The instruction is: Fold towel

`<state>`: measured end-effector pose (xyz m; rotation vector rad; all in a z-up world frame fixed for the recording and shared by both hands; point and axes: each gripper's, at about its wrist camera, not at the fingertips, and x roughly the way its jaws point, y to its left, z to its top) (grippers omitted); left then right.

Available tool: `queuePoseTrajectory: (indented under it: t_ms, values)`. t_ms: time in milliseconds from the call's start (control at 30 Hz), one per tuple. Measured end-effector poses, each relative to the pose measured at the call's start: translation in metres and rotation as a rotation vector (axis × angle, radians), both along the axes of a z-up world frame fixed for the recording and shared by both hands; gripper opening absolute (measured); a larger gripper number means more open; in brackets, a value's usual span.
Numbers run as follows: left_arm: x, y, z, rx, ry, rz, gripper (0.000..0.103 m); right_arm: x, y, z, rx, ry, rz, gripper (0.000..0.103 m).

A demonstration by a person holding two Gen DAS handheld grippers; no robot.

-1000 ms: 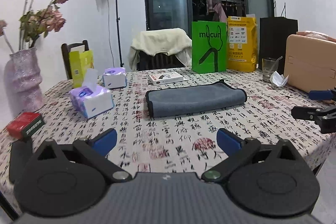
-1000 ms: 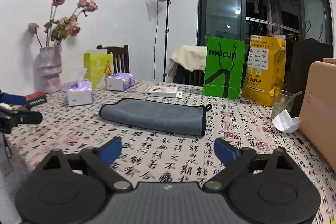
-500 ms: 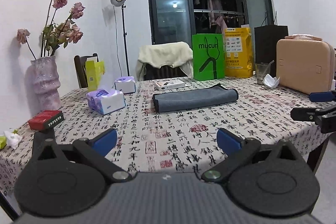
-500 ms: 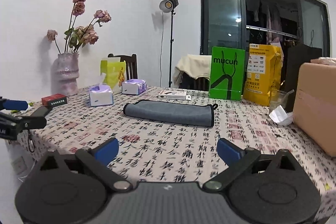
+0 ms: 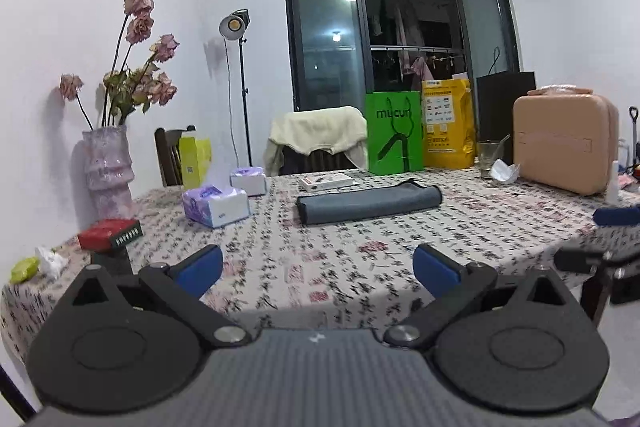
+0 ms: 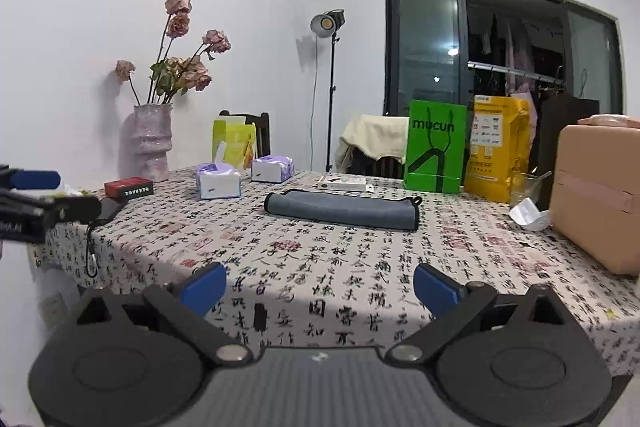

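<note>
Jaws of both the left gripper (image 5: 318, 269) and right gripper (image 6: 319, 285) stood apart; the towel (image 6: 342, 209), apparently folded, lay on the surface (image 6: 360, 267).

The room is evenly and rather coolly lit. A studio lamp (image 5: 235, 23) on a stand is seen lit against the wall, and ceiling lights are reflected as bright spots in the dark window glass (image 5: 325, 39). A soft shadow is cast across the near edge of the counter (image 6: 320, 311). Straight lines are bowed by fisheye distortion, the corners are vignetted black, and slight softness is seen throughout.
</note>
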<state>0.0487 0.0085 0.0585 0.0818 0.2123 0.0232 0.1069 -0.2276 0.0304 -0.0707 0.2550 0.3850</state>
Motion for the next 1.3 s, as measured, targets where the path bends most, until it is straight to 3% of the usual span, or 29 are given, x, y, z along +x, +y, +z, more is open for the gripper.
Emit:
queuePoseTrajectory:
  t_ms: [200,633,1300]
  values:
    - [-0.023,-0.019,-0.012,0.015,-0.035,-0.044,0.103,-0.028,-0.002,-0.007,-0.003,0.000,-0.009,0.100]
    - [-0.042,-0.009,-0.027,-0.123,0.023,-0.018,0.103,-0.070,0.003,-0.013,0.066,-0.009,0.029,0.100]
    - [-0.048,-0.020,-0.040,-0.082,0.090,-0.059,0.103,-0.080,0.003,-0.026,0.075,0.072,0.036,0.100]
